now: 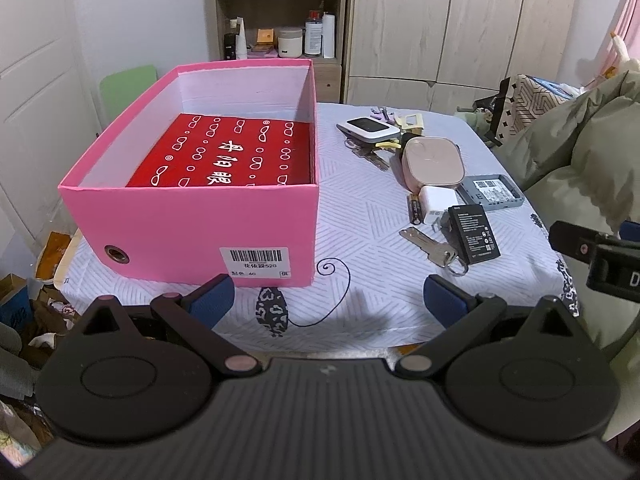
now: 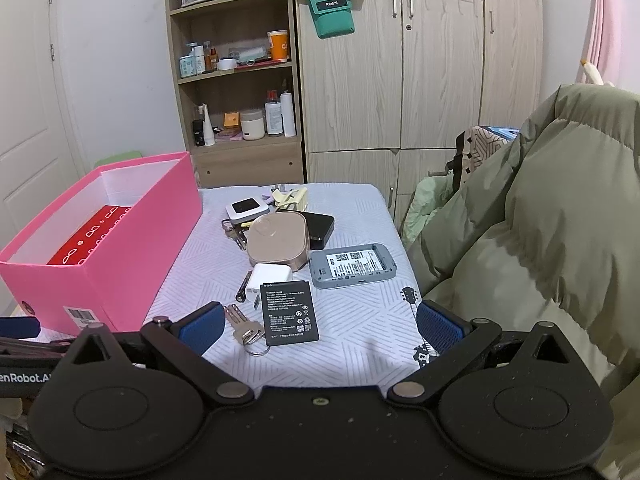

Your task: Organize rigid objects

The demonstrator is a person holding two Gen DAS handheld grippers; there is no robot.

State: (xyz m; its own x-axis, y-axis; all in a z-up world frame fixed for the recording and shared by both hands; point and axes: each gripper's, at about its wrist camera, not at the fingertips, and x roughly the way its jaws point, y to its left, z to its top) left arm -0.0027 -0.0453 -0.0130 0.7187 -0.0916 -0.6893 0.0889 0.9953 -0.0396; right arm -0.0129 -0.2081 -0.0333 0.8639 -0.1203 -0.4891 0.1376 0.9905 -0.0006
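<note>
Pink box (image 1: 188,232) on table's left; only the left view shows the red glasses-print carton (image 1: 224,152) filling its floor. Only the right view shows a black device (image 2: 320,226) behind the tan case (image 2: 278,240). Flat black battery (image 2: 290,314) lies label-up, touching keys (image 2: 242,330). Left gripper (image 1: 328,300) and right gripper (image 2: 318,322): jaws spread, empty.

"Redmi" on teal pouch (image 2: 331,14); "520" on pink box (image 1: 192,216) label.
</note>
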